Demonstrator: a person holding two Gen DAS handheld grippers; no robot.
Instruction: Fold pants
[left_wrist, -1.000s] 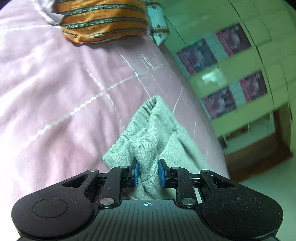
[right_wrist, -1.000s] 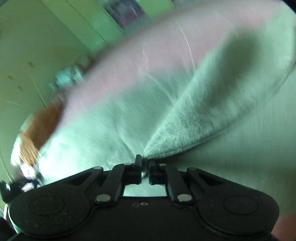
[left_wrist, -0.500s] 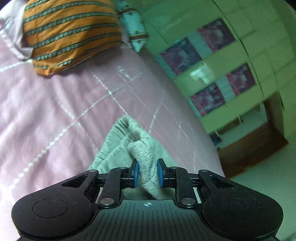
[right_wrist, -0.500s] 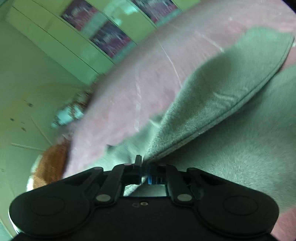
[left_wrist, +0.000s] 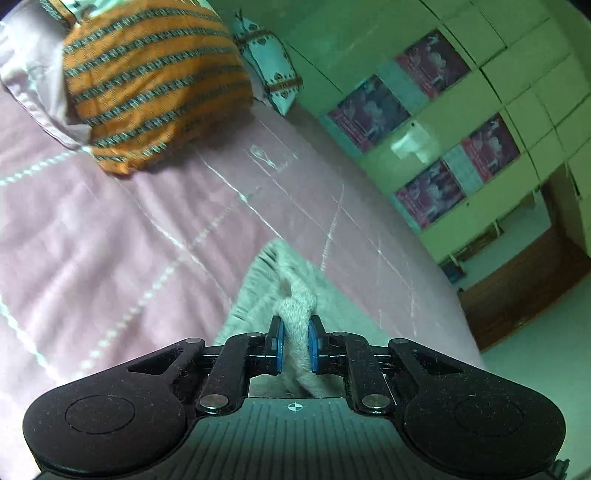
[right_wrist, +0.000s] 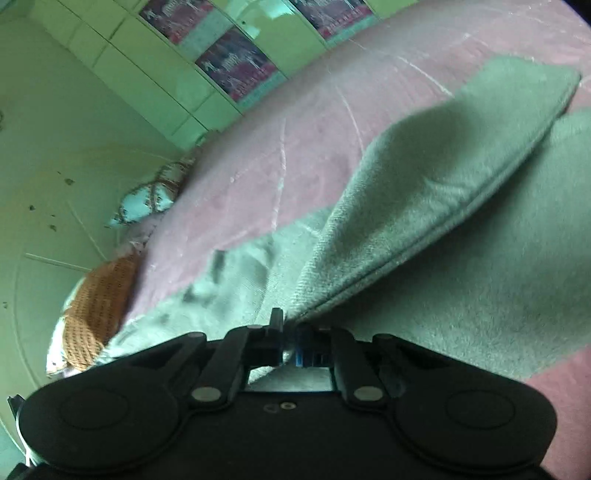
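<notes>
Grey fleece pants (right_wrist: 461, 240) lie on a pink bedspread (left_wrist: 110, 229). In the left wrist view my left gripper (left_wrist: 295, 345) is shut on a bunched fold of the pants (left_wrist: 295, 314) near the gathered waistband, lifted above the bed. In the right wrist view my right gripper (right_wrist: 291, 338) is shut on the seamed edge of a pant leg, which rises from the fingers toward the upper right over the other leg. The rest of the pants under both grippers is hidden.
An orange striped pillow (left_wrist: 147, 88) and a small white patterned cushion (left_wrist: 269, 74) lie at the head of the bed. Green cabinets with pink panels (left_wrist: 443, 129) stand beyond the bed's edge. A brown wooden piece (left_wrist: 517, 288) sits on the floor.
Both grippers have lifted and swung with the pants held. The left view now shows more of the pillow and less fabric; the right view's leg has drawn out straighter.
</notes>
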